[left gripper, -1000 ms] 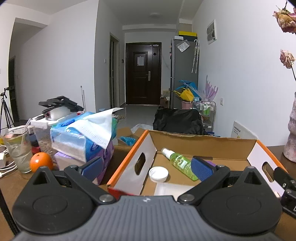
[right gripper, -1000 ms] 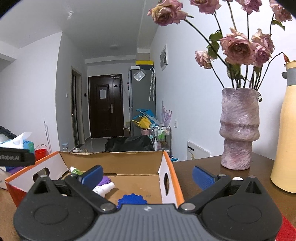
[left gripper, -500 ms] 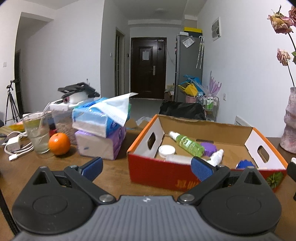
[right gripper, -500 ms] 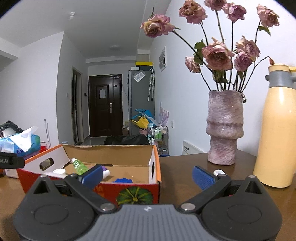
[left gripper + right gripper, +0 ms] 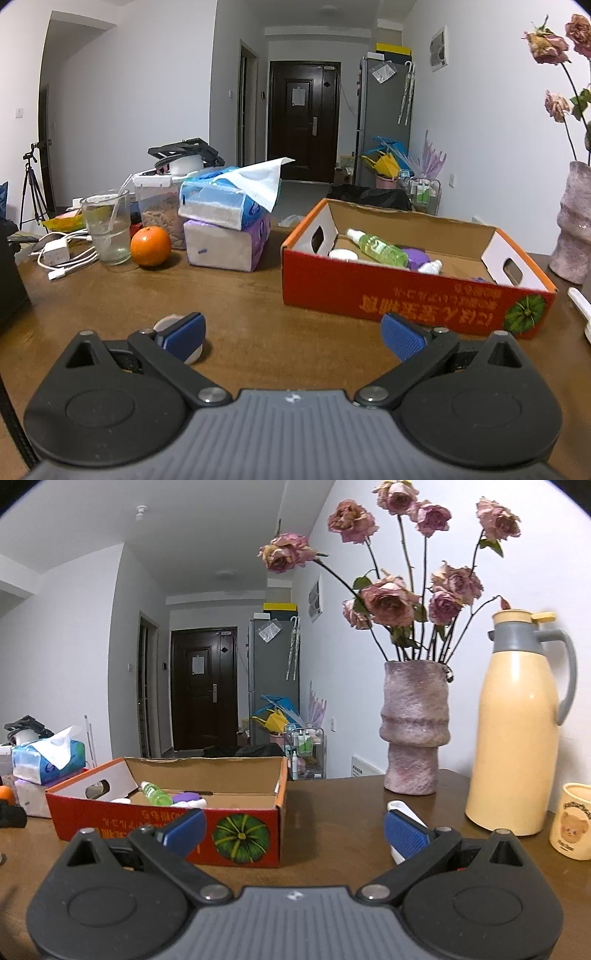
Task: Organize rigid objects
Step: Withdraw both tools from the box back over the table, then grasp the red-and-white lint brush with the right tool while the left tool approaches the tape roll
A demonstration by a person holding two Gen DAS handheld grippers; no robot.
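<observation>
Two grippers: left gripper (image 5: 291, 334) and right gripper (image 5: 293, 829) both hover low over the table, jaws spread wide, nothing between the blue pads
Table (image 5: 258, 314): brown wood, glossy, cluttered at the far left
Box (image 5: 413, 295): red-orange cardboard, open top, on the table ahead of both grippers
Box contents: green spray bottle (image 5: 376, 247) lying down, white lid (image 5: 342, 254), purple item (image 5: 416, 255), small white bottle (image 5: 430, 266)
Loose piece: small round white object (image 5: 173, 325) on the table, partly hidden behind the left gripper's left pad
White item (image 5: 402, 810): flat on the table just behind the right gripper's right pad
Left clutter: stacked tissue packs (image 5: 227, 229), orange (image 5: 150, 241), glass (image 5: 106, 230), charger and cables (image 5: 59, 254)
Right side: purple vase (image 5: 415, 727) of dried roses, cream thermos jug (image 5: 517, 723), bear mug (image 5: 574, 819)
Room: white walls, hallway ending at a dark door (image 5: 303, 118), grey fridge (image 5: 384, 114) beside it
</observation>
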